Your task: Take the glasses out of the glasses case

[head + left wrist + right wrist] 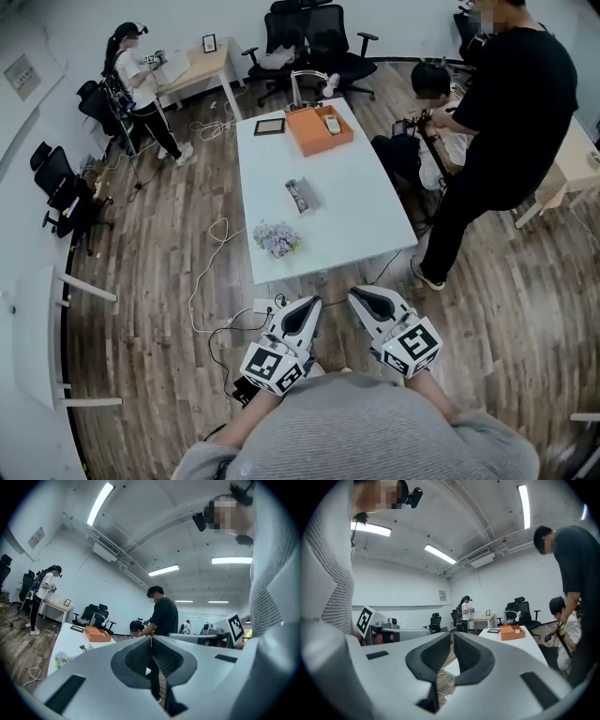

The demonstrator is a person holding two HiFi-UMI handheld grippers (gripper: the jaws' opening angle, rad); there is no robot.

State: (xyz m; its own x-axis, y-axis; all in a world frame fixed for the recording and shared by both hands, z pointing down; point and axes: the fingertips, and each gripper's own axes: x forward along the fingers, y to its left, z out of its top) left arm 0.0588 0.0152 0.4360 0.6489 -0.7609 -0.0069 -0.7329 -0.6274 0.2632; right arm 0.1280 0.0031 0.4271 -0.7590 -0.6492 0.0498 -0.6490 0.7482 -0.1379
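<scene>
Head view: I have both grippers low in the frame, just above my grey sleeves. The left gripper (306,306) and right gripper (360,297) sit side by side over the wooden floor (150,309), short of the near end of the white table (352,211). The glasses case (302,195) lies near the middle of the table, well apart from both grippers. Something dark shows in it, but it is too small for me to tell what. A bunch of pale flowers (277,239) stands at the table's lower left corner. An orange box (319,129) and a dark-framed tablet (269,126) sit at the far end. A person in black (516,112) stands at the right edge of the table, and another person (141,82) stands at a desk in the upper left. White cable (208,272) loops across the floor left of the table.

Left gripper view: the fingers (137,658) are pressed together at their tips with nothing between them. The table runs along the left of the frame, and the case is a small dark speck in front of the orange box.

Right gripper view: these fingers (471,656) also meet at the tips, and nothing is gripped. The table with the orange box lies at the right of the frame. I cannot make out the case here.
</scene>
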